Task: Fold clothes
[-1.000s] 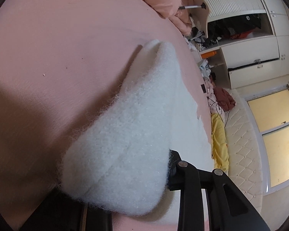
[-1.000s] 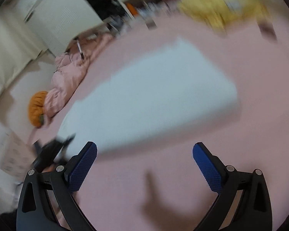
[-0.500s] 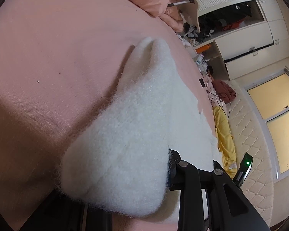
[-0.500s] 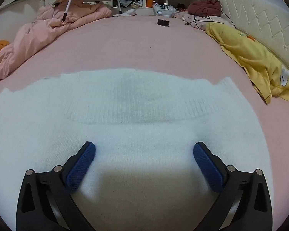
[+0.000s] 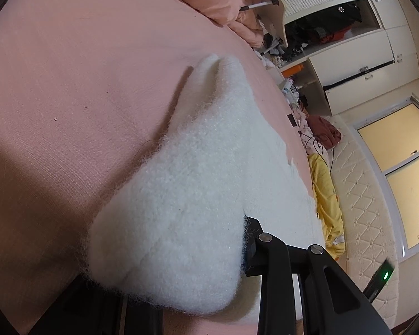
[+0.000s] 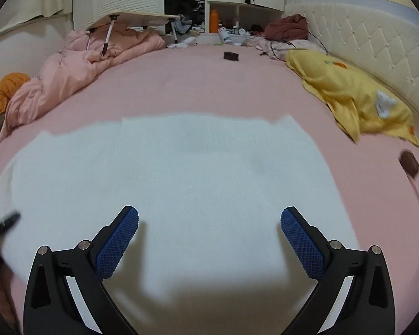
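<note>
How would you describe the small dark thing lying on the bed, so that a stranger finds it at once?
Start from the pink bed sheet and look to its far end, before the cluttered open shelves. There lies a small dark flat object, alone on bare sheet. Unlike its soft neighbours, the yellow cloth and pink quilt, it is rectangular.

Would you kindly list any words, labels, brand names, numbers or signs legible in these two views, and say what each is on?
None can be read.
White bottle lying by the shelves: it may bear a label, too small and blurred to read.
Yellow blanket: only small pictures, no letters that I can make out.
White sweater: no tag or print visible.
</note>
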Motion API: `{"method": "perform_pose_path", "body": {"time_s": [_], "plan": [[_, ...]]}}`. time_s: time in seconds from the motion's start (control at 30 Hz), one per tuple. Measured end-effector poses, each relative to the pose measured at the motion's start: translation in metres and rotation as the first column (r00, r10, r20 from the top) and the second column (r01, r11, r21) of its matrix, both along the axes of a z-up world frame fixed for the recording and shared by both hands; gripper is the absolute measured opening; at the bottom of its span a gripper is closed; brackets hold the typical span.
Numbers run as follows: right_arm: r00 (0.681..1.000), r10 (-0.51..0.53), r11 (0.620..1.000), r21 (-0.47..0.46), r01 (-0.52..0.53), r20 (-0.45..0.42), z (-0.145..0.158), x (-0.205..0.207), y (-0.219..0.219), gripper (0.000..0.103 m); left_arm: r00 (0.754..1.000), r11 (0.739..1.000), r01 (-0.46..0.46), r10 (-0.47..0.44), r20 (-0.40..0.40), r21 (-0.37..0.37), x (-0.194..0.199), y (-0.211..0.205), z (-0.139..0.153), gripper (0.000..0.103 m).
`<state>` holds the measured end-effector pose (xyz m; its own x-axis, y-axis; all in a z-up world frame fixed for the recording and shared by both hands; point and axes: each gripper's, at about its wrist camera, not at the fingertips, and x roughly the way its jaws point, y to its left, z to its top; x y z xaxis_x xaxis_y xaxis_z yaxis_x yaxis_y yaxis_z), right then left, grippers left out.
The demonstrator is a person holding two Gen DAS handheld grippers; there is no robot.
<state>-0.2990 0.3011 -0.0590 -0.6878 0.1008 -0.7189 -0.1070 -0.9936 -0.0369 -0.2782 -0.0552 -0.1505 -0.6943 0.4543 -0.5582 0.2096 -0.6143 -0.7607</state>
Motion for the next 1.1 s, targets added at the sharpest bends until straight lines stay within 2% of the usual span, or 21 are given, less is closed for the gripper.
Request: {"method": "perform_pose_path", "body": {"time_s": [0.03, 0.2, 0.4, 0.5, 0.57, 0.67, 0.73, 0.9, 0.97, 1.0, 1.03, 1.1], "plan": [[0.999, -0.005, 1.000, -0.001, 0.006, 0.047, -0.011, 0.000, 0.002, 0.102, 1.000, 1.000, 0.000, 0.000, -0.002, -0.001, 0.000, 0.000, 0.000, 0.028], [0.998, -0.008, 1.000, 0.020, 0.007, 0.058, -0.032, -0.008, 0.001, 0.103, 1.000, 1.000, -0.002, 0.002, -0.009, -0.013, -0.001, 0.003, 0.002, 0.028], [0.998, -0.010, 1.000, -0.006, 0.010, 0.058, -0.016, -0.004, 0.006, 0.102, 1.000, 1.000, 0.001, -0.001, 0.003, -0.004, -0.001, 0.002, 0.002, 0.028], [0.999, -0.030, 0.999, -0.021, 0.030, -0.012, 0.012, 0.022, 0.009, 0.102, 1.000, 1.000, 0.003, -0.003, 0.004, -0.001, -0.001, 0.002, 0.001, 0.028], [0.999, -0.048, 0.999, 0.009, 0.048, -0.014, 0.015, 0.033, 0.013, 0.102, 1.000, 1.000, 0.003, -0.003, 0.002, -0.002, 0.000, 0.002, 0.001, 0.028], [0.997, -0.068, 0.997, 0.042, 0.066, 0.048, -0.008, 0.036, 0.025, 0.102, 1.000, 1.000, 0.002, -0.002, -0.001, -0.004, 0.001, 0.002, 0.001, 0.028], [0.998, -0.048, 0.999, -0.002, 0.048, 0.035, -0.019, 0.038, 0.033, 0.103, 1.000, 1.000, 0.002, -0.002, -0.001, -0.005, 0.001, 0.002, 0.001, 0.028], [0.999, -0.045, 0.999, 0.022, 0.045, 0.018, -0.026, 0.037, 0.031, 0.103, 1.000, 1.000, -0.001, 0.002, 0.006, -0.012, 0.002, 0.004, 0.003, 0.028], [0.999, -0.044, 0.999, 0.020, 0.044, 0.020, -0.025, 0.036, 0.031, 0.103, 0.999, 1.000, 0.000, 0.001, 0.039, -0.020, -0.001, 0.004, 0.007, 0.028], [0.999, -0.037, 0.999, 0.003, 0.037, 0.031, -0.021, 0.036, 0.033, 0.103, 0.998, 1.000, 0.001, 0.000, 0.057, -0.028, -0.003, 0.005, 0.009, 0.028], [0.999, -0.029, 0.999, -0.016, 0.030, 0.043, -0.017, 0.035, 0.035, 0.103, 0.997, 0.998, 0.010, -0.004, 0.082, -0.068, -0.007, 0.008, 0.016, 0.028], [0.999, -0.008, 0.997, -0.073, 0.011, 0.041, -0.001, 0.042, 0.043, 0.103, 0.992, 0.977, 0.042, -0.016, 0.122, -0.210, -0.014, 0.022, 0.037, 0.028]]}}
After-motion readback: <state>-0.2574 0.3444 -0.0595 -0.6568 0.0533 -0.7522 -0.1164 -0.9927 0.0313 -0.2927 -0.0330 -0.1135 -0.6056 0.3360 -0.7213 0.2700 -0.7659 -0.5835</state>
